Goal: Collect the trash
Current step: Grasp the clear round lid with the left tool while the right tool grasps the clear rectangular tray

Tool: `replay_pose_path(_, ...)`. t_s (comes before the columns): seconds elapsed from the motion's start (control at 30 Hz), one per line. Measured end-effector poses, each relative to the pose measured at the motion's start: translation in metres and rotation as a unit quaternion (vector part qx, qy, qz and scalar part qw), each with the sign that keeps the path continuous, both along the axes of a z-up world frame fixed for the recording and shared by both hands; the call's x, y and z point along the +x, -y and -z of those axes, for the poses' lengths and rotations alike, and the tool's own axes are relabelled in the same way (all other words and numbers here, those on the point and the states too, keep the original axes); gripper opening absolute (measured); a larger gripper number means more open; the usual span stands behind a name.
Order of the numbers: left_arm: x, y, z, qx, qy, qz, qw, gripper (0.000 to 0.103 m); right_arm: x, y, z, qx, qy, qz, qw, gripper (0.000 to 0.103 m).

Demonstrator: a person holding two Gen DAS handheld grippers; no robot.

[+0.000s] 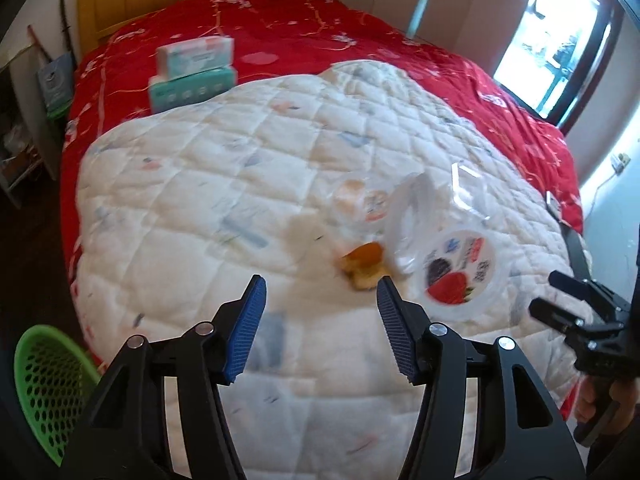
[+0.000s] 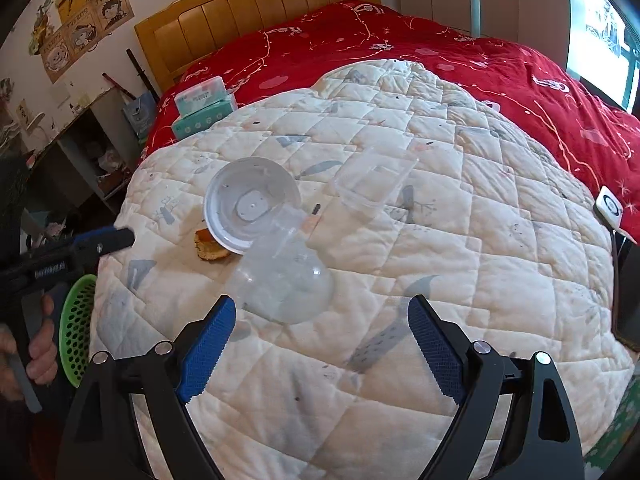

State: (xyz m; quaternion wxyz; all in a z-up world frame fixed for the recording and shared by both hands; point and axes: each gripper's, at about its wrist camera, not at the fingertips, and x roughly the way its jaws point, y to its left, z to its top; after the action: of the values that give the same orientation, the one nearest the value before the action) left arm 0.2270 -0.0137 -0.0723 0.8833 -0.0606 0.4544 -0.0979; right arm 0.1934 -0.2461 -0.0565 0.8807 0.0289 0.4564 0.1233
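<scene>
Left gripper (image 1: pixel 320 292) released, empty | peel (image 1: pixel 364 266) on quilt (image 1: pixel 200 200) just beyond its tips (near the front edge) | right gripper (image 2: pixel 320 320) released, tub (image 2: pixel 280 284) just ahead

Wooden headboard (image 2: pixel 256 8), red bedspread (image 2: pixel 500 76) under white quilt (image 2: pixel 400 240) — bright window (image 1: pixel 548 48).

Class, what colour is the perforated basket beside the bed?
Green. The basket shows best in the left wrist view, at the lower left corner.
</scene>
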Motion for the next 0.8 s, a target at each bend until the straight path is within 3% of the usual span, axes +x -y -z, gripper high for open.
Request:
replay_pose_path(0.37, 0.037, 0.043, 0.005, 0.010, 0.003, 0.040, 0.9991, 0.050, 0.018, 0.028, -0.001, 0.001, 0.007, 0.008, 1.000, 0.085)
replay_pose_path(0.53, 0.051, 0.064, 0.014, 0.018, -0.006, 0.061, 0.9980, 0.044, 0.034, 0.039, 0.001, 0.007, 0.007, 0.015, 1.000, 0.079)
replay_pose_path(0.8, 0.067, 0.077, 0.027, 0.031, -0.011, 0.067, 0.9972, 0.015, 0.073, 0.045, 0.008, 0.030, -0.007, 0.028, 0.999, 0.077)
